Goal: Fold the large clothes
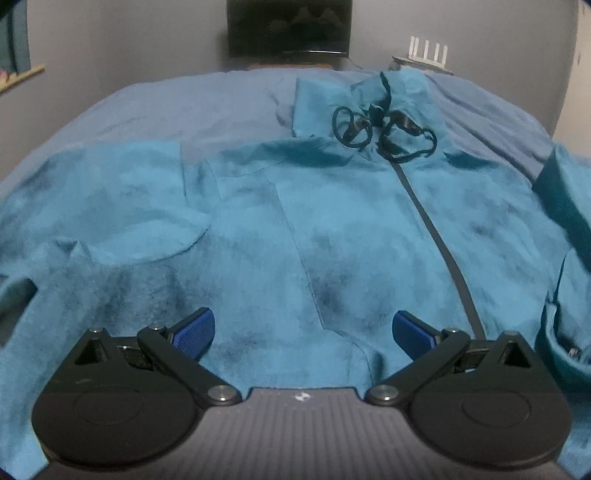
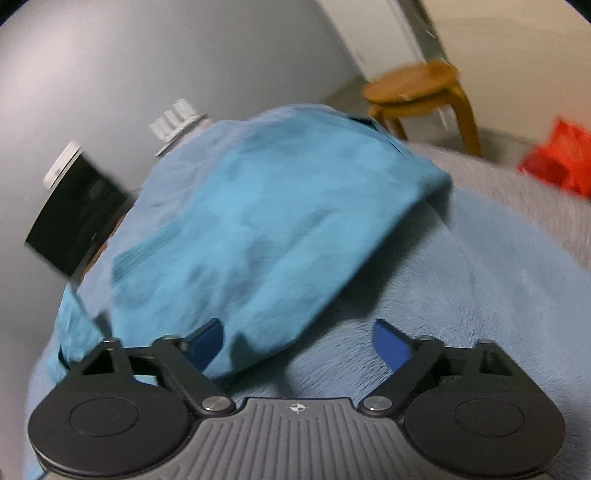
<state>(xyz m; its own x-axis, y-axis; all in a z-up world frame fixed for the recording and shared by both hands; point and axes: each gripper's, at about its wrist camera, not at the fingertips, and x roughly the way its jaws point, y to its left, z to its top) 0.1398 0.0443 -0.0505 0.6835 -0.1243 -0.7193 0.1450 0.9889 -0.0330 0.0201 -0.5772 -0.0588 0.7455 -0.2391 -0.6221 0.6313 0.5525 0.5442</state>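
A large teal fleece jacket (image 1: 332, 229) lies spread front-up on a blue bed cover (image 1: 184, 107). Its dark zipper (image 1: 436, 236) runs up to the hood, where black drawstrings (image 1: 384, 133) lie coiled. One sleeve (image 1: 110, 206) lies out to the left. My left gripper (image 1: 303, 328) hovers open just above the jacket's lower front, nothing between its blue pads. In the right wrist view a fold of the same jacket (image 2: 258, 221) lies on the bed cover (image 2: 461, 295). My right gripper (image 2: 299, 339) stands open; the cloth's edge reaches in beside its left finger (image 2: 207, 339) without being pinched.
A dark screen (image 1: 288, 29) and a white router (image 1: 428, 51) stand at the bed's far end against a grey wall. A wooden stool (image 2: 417, 88) and a red bag (image 2: 561, 158) sit on the floor beyond the bed. The right wrist view is blurred.
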